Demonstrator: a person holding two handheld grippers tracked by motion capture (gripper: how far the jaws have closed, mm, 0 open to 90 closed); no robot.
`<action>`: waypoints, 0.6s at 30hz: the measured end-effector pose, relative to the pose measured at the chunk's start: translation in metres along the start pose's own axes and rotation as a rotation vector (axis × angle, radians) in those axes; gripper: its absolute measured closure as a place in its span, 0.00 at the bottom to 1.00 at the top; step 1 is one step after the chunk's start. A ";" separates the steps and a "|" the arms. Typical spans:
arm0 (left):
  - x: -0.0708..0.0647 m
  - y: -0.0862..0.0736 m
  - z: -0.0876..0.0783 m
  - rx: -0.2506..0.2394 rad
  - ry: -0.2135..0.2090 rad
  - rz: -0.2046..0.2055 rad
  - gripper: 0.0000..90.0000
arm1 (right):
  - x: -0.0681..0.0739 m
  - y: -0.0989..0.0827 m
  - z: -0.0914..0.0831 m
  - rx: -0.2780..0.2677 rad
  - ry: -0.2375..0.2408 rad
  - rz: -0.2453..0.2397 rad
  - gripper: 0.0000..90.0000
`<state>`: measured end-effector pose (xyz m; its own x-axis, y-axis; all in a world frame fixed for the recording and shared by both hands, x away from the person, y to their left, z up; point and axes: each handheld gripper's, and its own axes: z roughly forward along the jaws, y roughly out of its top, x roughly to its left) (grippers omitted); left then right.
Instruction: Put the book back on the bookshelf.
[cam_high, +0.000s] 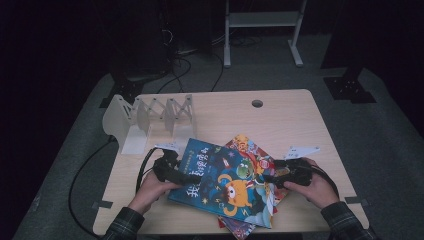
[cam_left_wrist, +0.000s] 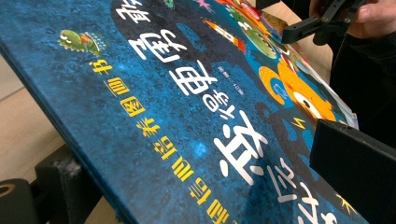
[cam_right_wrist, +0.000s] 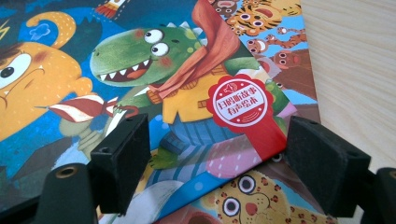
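A blue picture book (cam_high: 220, 182) with an orange monster and a green dinosaur on its cover lies on top of other picture books (cam_high: 247, 147) on the wooden table (cam_high: 290, 120). My left gripper (cam_high: 187, 179) is shut on the blue book's left edge and holds that side tilted up off the table. In the left gripper view, one jaw sits under the blue cover (cam_left_wrist: 187, 102) and the other on top of it. My right gripper (cam_high: 267, 175) stands open at the book's right corner. Its pads (cam_right_wrist: 121, 163) straddle the cover's corner (cam_right_wrist: 243, 140) without touching it.
A white folding book rack (cam_high: 145, 120) stands at the table's back left, its slots empty. A round hole (cam_high: 257, 103) is near the back edge. A tiger-patterned book (cam_right_wrist: 280, 51) and a leopard-patterned one (cam_right_wrist: 243, 196) lie under the blue one. Cables (cam_high: 80, 185) hang off the left side.
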<state>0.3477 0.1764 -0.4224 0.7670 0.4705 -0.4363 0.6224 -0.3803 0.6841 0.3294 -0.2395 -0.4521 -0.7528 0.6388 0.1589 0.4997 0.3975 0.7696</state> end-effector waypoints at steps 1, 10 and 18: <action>-0.003 0.002 -0.002 -0.008 -0.002 0.004 0.02 | -0.001 0.000 0.000 0.002 0.006 0.005 0.23; -0.015 0.012 -0.011 -0.024 -0.005 0.026 0.02 | -0.003 0.005 0.000 0.021 0.026 -0.002 0.21; -0.028 0.023 -0.019 -0.051 -0.015 0.048 0.02 | -0.004 0.007 -0.001 0.025 0.036 -0.009 0.21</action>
<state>0.3375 0.1698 -0.3835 0.7984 0.4405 -0.4105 0.5761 -0.3608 0.7334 0.3358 -0.2400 -0.4470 -0.7721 0.6110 0.1751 0.5035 0.4199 0.7551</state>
